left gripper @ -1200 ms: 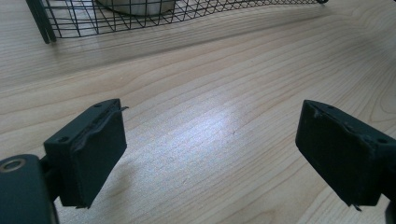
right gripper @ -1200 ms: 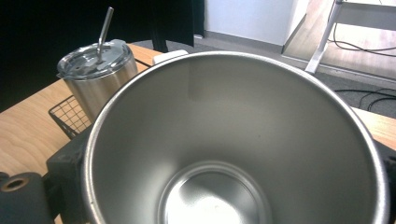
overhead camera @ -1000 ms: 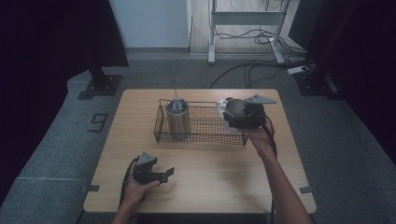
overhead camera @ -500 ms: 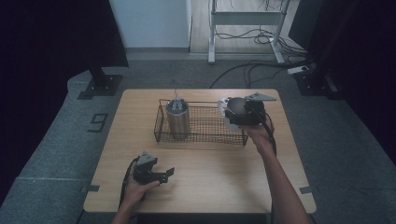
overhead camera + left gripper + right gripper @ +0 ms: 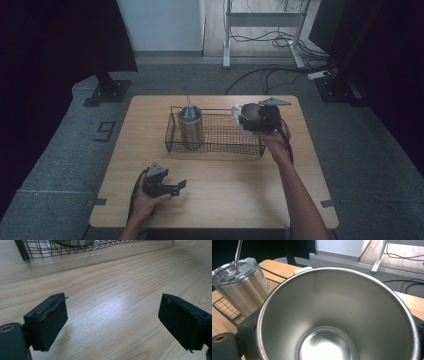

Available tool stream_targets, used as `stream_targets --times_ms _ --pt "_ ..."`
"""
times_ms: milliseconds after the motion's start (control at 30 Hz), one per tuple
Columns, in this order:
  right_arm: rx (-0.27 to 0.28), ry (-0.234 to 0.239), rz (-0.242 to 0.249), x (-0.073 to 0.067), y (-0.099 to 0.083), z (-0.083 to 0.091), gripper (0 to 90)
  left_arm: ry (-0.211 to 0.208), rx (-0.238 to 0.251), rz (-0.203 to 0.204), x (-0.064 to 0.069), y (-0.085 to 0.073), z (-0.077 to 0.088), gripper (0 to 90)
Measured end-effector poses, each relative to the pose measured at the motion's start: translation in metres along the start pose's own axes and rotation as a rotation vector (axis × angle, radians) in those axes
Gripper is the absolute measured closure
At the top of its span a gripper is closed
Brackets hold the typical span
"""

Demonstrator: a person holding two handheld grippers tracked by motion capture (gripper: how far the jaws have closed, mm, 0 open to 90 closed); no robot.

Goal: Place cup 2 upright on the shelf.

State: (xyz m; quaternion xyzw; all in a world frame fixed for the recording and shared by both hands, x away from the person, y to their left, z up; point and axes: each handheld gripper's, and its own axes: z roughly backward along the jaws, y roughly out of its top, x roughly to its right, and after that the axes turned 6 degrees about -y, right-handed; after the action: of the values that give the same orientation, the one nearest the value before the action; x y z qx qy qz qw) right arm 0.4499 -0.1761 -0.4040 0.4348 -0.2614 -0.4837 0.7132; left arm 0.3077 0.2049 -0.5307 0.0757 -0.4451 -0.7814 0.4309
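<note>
My right gripper (image 5: 248, 123) is shut on a steel-lined cup (image 5: 239, 114) with a white outside, held above the right end of the black wire basket (image 5: 220, 149). In the right gripper view the cup (image 5: 337, 315) opens toward the camera and is empty, with black jaws at its left and right sides. A steel tumbler (image 5: 190, 128) with a clear lid and a straw stands upright in the basket's left end, also seen as the tumbler (image 5: 242, 290) beside the cup. My left gripper (image 5: 178, 187) rests open on the table's front left, nothing between its jaws (image 5: 112, 322).
The wooden table (image 5: 225, 200) has bare room in front of the basket (image 5: 50, 250). Beyond the table stand a desk frame (image 5: 260, 30), floor cables (image 5: 280, 75) and a dark stand base (image 5: 107, 92).
My right hand has shifted a little to the left with the cup, over the basket's right end. The left gripper has stayed put.
</note>
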Motion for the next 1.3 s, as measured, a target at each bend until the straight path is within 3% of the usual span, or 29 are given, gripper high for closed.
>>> stream_targets --times_ms 533,1300 --pt "-0.025 -0.002 -0.005 0.0 0.0 -0.019 6.4 0.002 -0.002 0.001 -0.001 -0.001 0.0 8.8" --pt "-0.082 -0.018 -0.009 0.005 -0.021 -0.048 6.4 0.002 -0.007 -0.001 -0.001 -0.001 0.0 8.9"
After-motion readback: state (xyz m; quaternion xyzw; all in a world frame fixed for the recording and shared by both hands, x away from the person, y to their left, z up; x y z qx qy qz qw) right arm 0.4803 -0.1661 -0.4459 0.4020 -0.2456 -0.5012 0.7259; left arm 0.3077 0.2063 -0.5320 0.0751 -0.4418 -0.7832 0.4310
